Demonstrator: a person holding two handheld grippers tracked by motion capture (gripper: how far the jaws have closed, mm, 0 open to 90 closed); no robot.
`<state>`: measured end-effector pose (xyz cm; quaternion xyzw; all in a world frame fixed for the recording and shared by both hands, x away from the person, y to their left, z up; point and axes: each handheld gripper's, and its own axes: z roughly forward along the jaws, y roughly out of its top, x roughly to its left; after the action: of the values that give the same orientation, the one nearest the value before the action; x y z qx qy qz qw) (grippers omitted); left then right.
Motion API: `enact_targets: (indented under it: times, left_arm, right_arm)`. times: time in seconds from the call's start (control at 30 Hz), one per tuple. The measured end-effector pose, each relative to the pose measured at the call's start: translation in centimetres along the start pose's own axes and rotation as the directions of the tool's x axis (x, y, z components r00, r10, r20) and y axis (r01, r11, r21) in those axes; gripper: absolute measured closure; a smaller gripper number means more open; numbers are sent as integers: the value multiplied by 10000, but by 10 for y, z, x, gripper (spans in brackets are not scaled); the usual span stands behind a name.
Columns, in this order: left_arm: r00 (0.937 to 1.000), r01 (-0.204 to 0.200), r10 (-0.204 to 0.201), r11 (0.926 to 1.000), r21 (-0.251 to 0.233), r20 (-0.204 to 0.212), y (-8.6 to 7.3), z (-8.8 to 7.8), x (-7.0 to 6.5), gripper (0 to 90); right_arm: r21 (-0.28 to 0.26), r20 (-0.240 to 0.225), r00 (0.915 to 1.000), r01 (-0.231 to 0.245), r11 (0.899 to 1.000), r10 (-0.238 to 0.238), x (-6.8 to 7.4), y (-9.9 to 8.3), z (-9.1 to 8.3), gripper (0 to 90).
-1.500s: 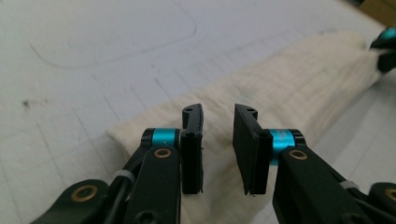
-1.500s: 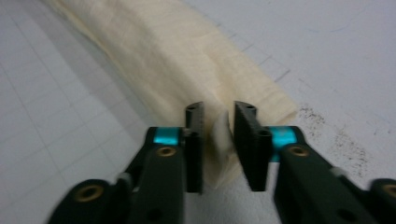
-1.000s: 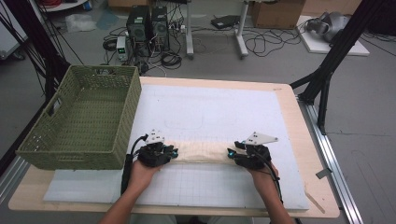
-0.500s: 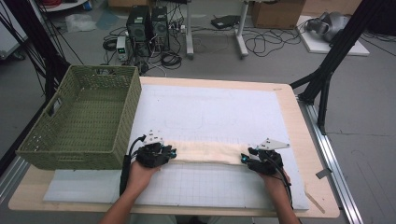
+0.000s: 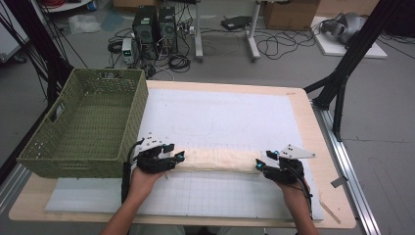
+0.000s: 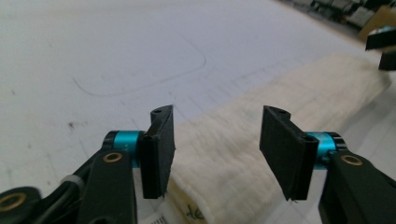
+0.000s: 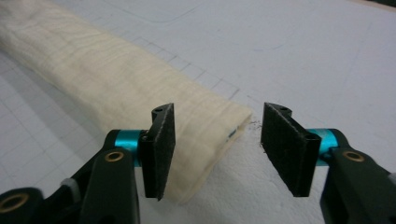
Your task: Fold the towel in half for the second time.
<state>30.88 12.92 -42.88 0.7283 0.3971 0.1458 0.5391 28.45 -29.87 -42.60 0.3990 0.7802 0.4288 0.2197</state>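
Note:
A long cream cloth, folded into a narrow strip, lies flat across the white mat. My left gripper is at its left end and my right gripper at its right end. Both pairs of jaws have just been opening. In the left gripper view the left gripper stands open with the cloth lying between the pads, untouched. In the right gripper view the right gripper is open too; the cloth's end reaches into the gap near one pad without being pressed.
A green wicker basket stands on the table's left side, close to my left hand. The wooden table edge runs along the right, with a black frame post beyond it. Computers and cables lie on the floor behind.
My right hand moved to the right and drew the cloth out longer. Both grippers then opened and let go of the cloth's ends. The left hand stayed put.

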Motion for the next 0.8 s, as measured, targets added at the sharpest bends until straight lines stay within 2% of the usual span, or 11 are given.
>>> enact_targets:
  times: [0.07, 0.13, 0.23, 0.4, 0.57, 0.8]
  left_arm:
    - [10000, 78, -76, 9993, -372, 57, 2, -6, 1, 390]
    - [10000, 43, -42, 9987, -510, 6, 3, -10, 1, 351]
    - [9997, -69, 54, 9981, -608, -240, 3, -12, -1, 285]
    - [9996, 31, -50, 9972, -745, -262, 4, -15, -3, 188]
    - [9997, 106, -125, 9956, -930, -202, 5, -20, 0, 189]
    - [9995, 149, -173, 9957, -919, -255, 4, -20, 3, 190]
  right_arm:
    - [-191, 138, 9998, -144, 9997, 147, -1, -1, -7, 378]
    - [-409, 286, 9994, -183, 9990, 195, -2, -2, -14, 330]
    - [-630, 561, 9980, -261, 9977, 296, -3, -8, -26, 274]
    - [-891, 1081, 9927, -441, 9950, 537, -9, -14, -40, 199]
    - [-920, 1498, 9873, -399, 9950, 534, -12, -16, -44, 131]
    - [-909, 1507, 9877, -289, 9954, 424, -13, -13, -41, 120]
